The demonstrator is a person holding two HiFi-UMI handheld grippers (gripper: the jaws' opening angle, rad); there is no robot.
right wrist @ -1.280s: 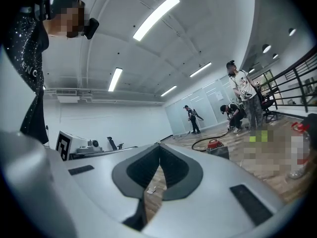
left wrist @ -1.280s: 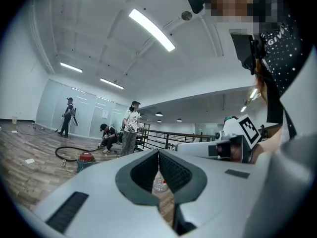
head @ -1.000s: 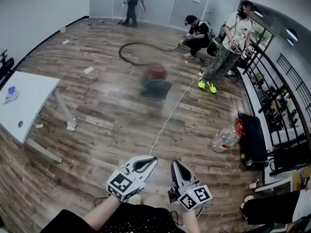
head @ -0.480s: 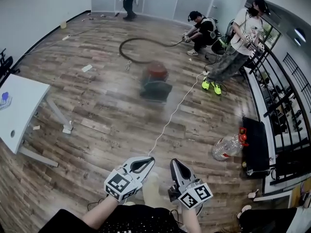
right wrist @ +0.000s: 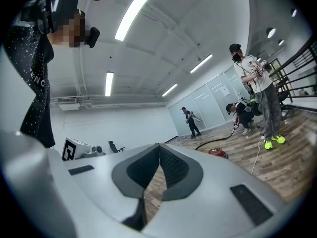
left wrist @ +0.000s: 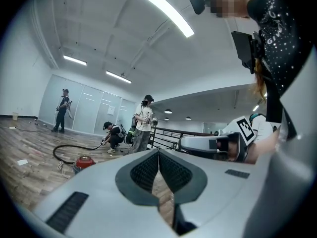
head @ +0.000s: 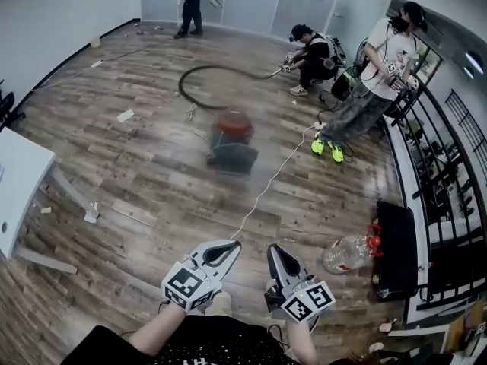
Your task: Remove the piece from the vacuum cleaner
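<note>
A red canister vacuum cleaner (head: 232,141) stands on the wooden floor well ahead of me, with its black hose (head: 199,73) looping away behind it. It also shows small in the left gripper view as the vacuum cleaner (left wrist: 84,161) and in the right gripper view as the vacuum cleaner (right wrist: 218,153). My left gripper (head: 230,248) and right gripper (head: 273,254) are held close to my body, far from it. Both are shut with nothing between the jaws.
A white cable (head: 272,179) runs along the floor from the vacuum toward me. A clear plastic bottle (head: 347,252) lies at the right beside a black case (head: 396,248). Three people (head: 358,74) stand or crouch at the back. A white table (head: 15,192) is at left, black railing (head: 449,173) at right.
The head view has shifted: the vacuum and floor slide a little left and down in the picture. Both grippers stay shut at the same place near my body.
</note>
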